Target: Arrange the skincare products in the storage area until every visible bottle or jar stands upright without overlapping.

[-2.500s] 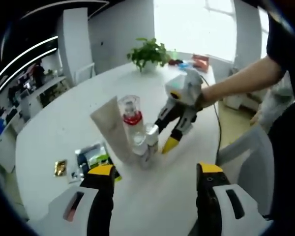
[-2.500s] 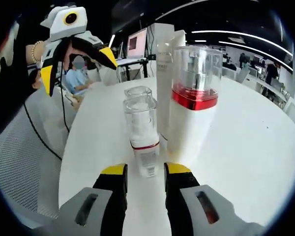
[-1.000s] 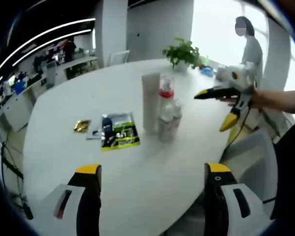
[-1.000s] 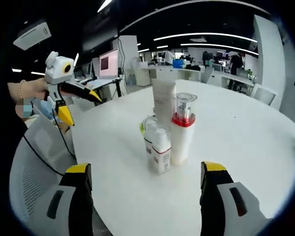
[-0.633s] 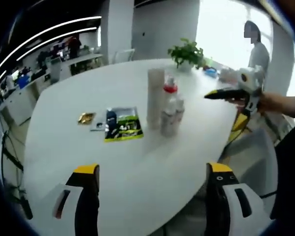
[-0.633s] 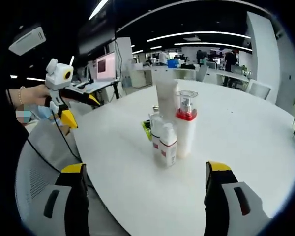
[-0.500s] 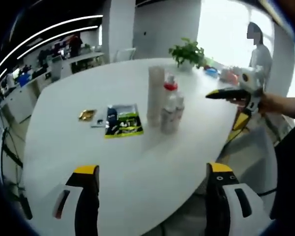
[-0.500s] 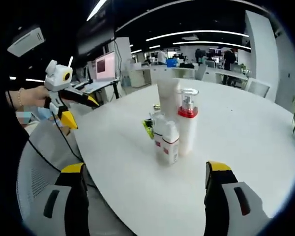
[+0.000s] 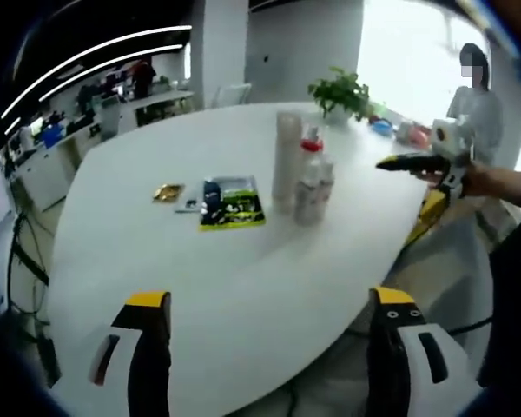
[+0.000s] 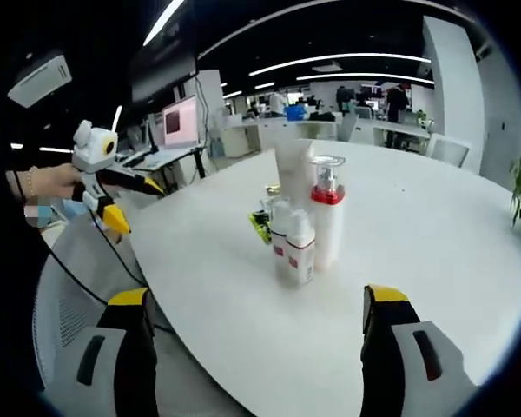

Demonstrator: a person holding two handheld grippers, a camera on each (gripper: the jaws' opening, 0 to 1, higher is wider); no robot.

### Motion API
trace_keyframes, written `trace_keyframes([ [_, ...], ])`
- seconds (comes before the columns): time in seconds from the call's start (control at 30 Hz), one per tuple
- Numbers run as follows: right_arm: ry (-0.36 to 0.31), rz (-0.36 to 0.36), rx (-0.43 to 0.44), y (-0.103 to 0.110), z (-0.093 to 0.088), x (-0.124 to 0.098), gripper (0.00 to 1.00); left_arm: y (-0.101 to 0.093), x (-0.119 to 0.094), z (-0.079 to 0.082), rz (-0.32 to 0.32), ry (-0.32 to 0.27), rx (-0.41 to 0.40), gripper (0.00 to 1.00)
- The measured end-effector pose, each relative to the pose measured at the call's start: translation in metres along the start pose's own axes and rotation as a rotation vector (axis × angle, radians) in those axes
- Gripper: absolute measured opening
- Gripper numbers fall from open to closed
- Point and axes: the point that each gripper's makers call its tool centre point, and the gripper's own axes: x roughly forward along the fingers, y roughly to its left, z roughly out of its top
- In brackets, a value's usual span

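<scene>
Standing upright in a tight cluster mid-table (image 10: 469,261), the skincare bottles (image 10: 308,228) look arranged; both grippers, left (image 9: 269,356) and right (image 10: 253,352), are wide and empty, so only checking is needed.

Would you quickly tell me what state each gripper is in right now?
Left gripper: open, holding nothing.
Right gripper: open, holding nothing.

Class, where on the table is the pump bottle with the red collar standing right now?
In the right gripper view the red-collared pump bottle stands upright near the middle of the white table, beside the tall white tube and just behind two small bottles.
</scene>
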Motion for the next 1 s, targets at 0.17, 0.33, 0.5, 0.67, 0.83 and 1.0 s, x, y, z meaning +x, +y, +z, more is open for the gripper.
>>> trace_keyframes([
  [0.17, 0.008, -0.002, -0.001, -0.001, -0.001, 0.001, 1.0, 0.011, -0.003, -0.005, 0.022, -0.002, -0.008, 0.96],
  [0.33, 0.006, 0.0, 0.004, -0.001, 0.0, 0.003, 1.0, 0.01, -0.007, -0.009, 0.029, 0.006, -0.013, 0.98],
  [0.5, 0.007, -0.002, 0.003, 0.0, 0.002, 0.004, 1.0, 0.016, -0.008, -0.011, 0.033, 0.002, -0.018, 0.99],
  [0.67, 0.016, -0.001, 0.009, 0.001, -0.002, 0.005, 1.0, 0.015, -0.009, -0.015, 0.03, 0.019, -0.016, 0.99],
  [0.83, 0.019, -0.001, 0.016, 0.0, -0.004, 0.006, 1.0, 0.017, -0.009, -0.018, 0.031, 0.016, -0.03, 0.99],
  [1.0, 0.025, 0.003, 0.015, -0.001, -0.005, 0.009, 1.0, 0.016, -0.008, -0.016, 0.023, 0.007, -0.044, 0.99],
])
